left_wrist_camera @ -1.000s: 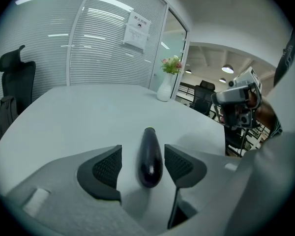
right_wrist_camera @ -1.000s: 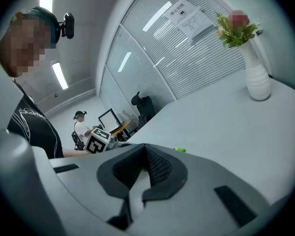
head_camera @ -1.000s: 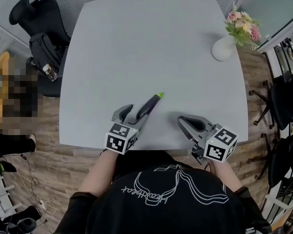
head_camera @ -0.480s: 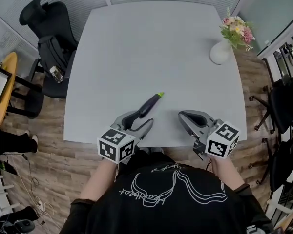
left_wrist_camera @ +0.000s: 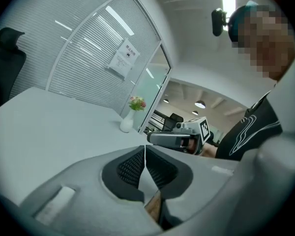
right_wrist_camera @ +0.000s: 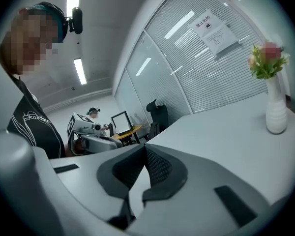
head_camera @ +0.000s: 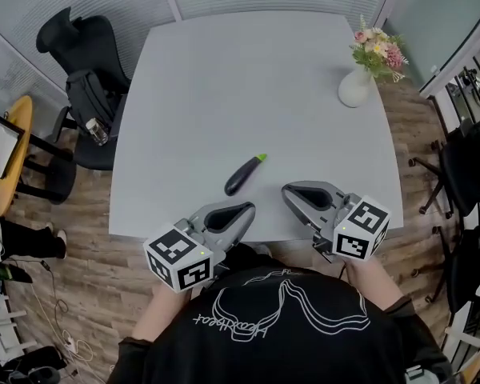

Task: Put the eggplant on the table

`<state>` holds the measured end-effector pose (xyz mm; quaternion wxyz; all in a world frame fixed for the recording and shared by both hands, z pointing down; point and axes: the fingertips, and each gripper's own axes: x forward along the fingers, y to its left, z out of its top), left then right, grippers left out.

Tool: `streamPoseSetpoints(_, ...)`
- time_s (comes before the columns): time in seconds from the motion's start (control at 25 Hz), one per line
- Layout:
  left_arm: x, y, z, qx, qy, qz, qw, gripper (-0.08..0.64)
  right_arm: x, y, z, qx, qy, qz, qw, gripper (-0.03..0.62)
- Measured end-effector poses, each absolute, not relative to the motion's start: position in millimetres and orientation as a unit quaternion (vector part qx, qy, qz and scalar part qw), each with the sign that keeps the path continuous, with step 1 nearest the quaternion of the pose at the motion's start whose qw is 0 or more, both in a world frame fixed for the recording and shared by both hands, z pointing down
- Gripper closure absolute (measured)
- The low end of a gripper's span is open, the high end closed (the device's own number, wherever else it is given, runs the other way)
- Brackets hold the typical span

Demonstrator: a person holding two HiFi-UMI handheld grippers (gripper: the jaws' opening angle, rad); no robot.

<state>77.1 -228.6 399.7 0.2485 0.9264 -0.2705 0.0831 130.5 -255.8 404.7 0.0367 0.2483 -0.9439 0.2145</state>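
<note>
In the head view, the eggplant lies on the pale grey surface near its front edge, its green stem end pointing up and to the right. Nothing touches it. The left tongs hang just past that front edge, below the eggplant and apart from it, with the jaws closed together. The right tongs sit to the right of the eggplant over the front edge, also drawn together and carrying nothing. A white vase with flowers stands at the surface's far right edge. A black chair stands on the wooden floor off the left side.

In the left gripper view, the two dark ribbed pads meet along a thin line with nothing held between them. Beyond them stretch the bare surface and the vase, and the right tongs show to the right, beside the person's black shirt.

In the right gripper view, the pads are likewise pressed tip to tip and empty. The vase stands at the far right, and the left tongs appear at the left.
</note>
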Motion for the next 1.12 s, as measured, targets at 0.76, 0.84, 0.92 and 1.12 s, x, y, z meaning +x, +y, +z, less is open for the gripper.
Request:
streamPoseSetpoints(0.76,69.4,-233.9,393.3,0.927,-0.289,0.072,0.229,0.546,120.8,-251.7,398.1,0.240,-0.947,0.206,0.052,0.584)
streamPoseSetpoints(0.84,70.9,-234.0,395.8,0.927,-0.288,0.075,0.227,0.546,121.8,-251.6,398.7,0.241,-0.947,0.205,0.051,0.584)
streamPoseSetpoints(0.92,71.7,-235.3,398.9,0.928,-0.289,0.082,0.222,0.546,121.7,-252.0,400.1,0.243,-0.947,0.205,0.051,0.584)
streamPoseSetpoints(1.12,73.6,-238.1,400.6,0.929,-0.288,0.089,0.215,0.545,121.5,-252.6,402.2,0.245,-0.945,0.208,0.050,0.584)
